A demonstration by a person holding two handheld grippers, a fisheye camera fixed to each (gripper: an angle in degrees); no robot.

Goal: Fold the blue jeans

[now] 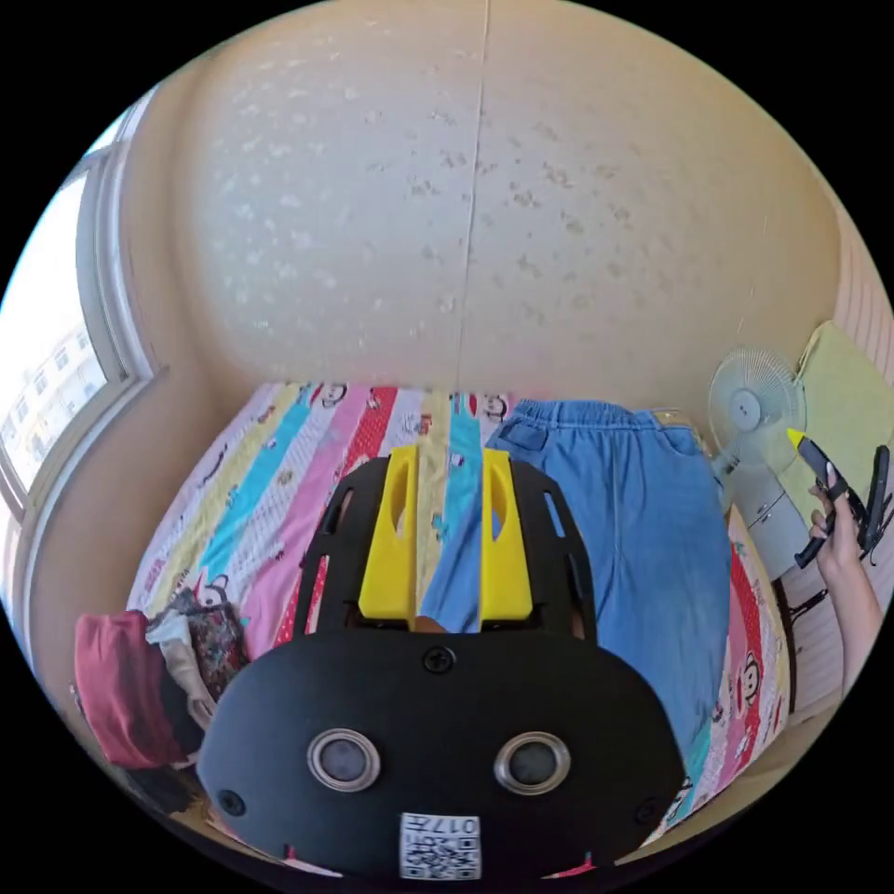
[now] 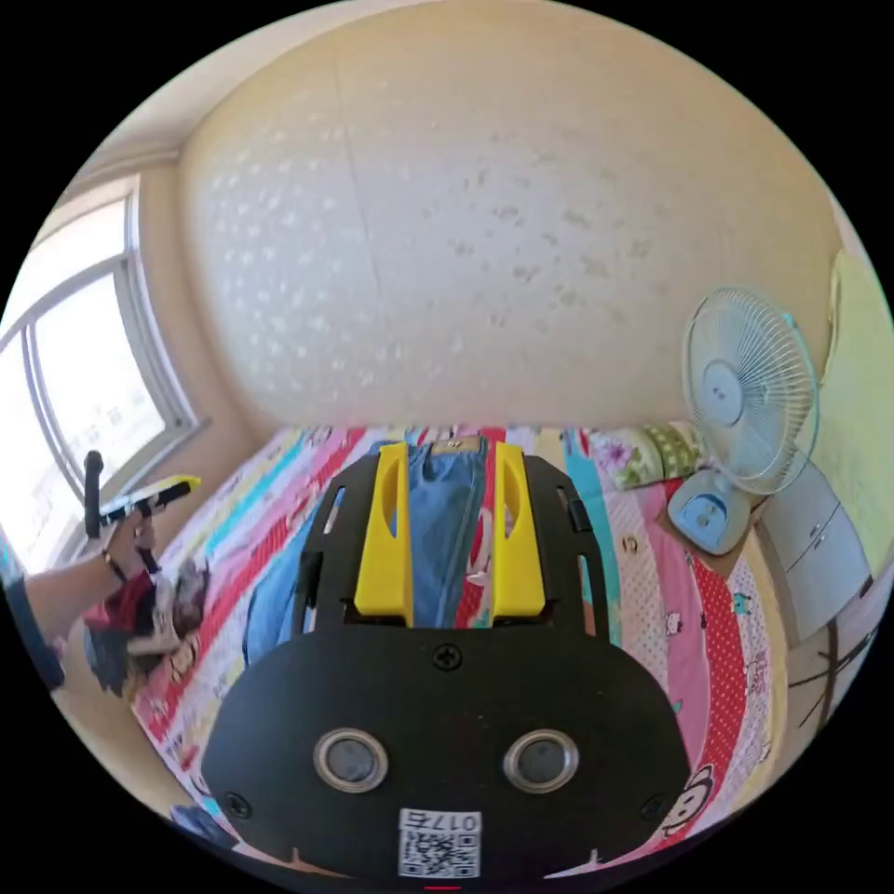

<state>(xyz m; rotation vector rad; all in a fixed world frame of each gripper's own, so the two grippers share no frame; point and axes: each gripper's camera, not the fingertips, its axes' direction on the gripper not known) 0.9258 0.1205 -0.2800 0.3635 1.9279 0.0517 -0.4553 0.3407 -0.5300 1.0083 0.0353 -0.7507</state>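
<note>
On the striped bed [image 1: 279, 484], jeans [image 1: 643, 521] lie lengthwise, waistband toward the wall; both tongs apart.

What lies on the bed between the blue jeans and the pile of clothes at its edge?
In the left gripper view, bare striped bedsheet lies between the jeans and the clothes pile; the hand-held gripper hides part of that stretch.

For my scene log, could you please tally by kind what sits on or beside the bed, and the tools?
Blue jeans: 1
Pile of other clothes: 1
Fan: 1
Pillow: 1
Tools: 2, left tool and right tool
Total: 6
</note>
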